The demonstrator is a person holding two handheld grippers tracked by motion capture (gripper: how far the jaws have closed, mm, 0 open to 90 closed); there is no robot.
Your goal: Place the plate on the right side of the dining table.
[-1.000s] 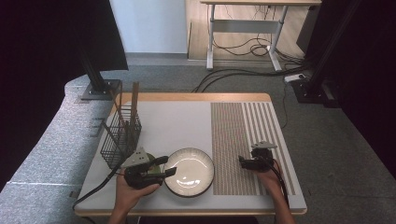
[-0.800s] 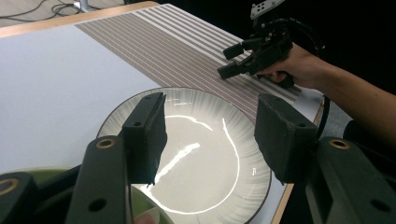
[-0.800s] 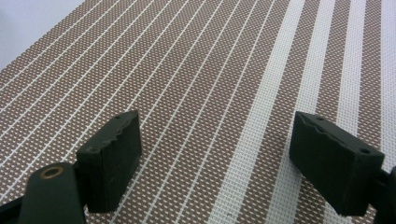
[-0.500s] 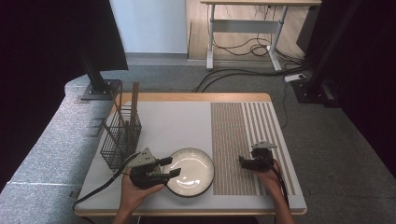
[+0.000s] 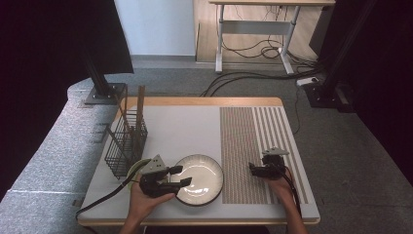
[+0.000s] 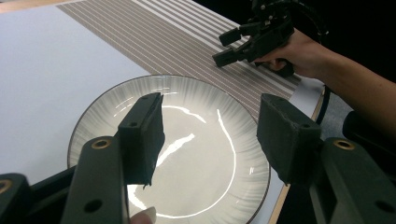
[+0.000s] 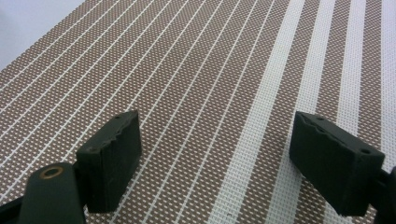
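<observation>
Glazed pale plate [image 5: 198, 179] flat on tabletop [image 5: 185, 126], near front edge, just left of striped mat [image 5: 253, 146]. Left hand-held gripper [image 5: 179, 175] over plate's left rim, jaws spread, nothing pinched. Right hand-held gripper [image 5: 254, 169] parked over mat, jaws spread, empty. Wire rack [image 5: 125, 139] stands at left. Step, as judged: reach for plate. Next: bring jaws astride rim, pinch, lift level, likely toward rack.

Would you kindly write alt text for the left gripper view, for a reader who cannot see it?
The left hand-held gripper, jaws open, hovers over a shiny round plate on a white table. Beyond the plate, the person's other hand holds the right hand-held gripper above a brown striped mat.
</observation>
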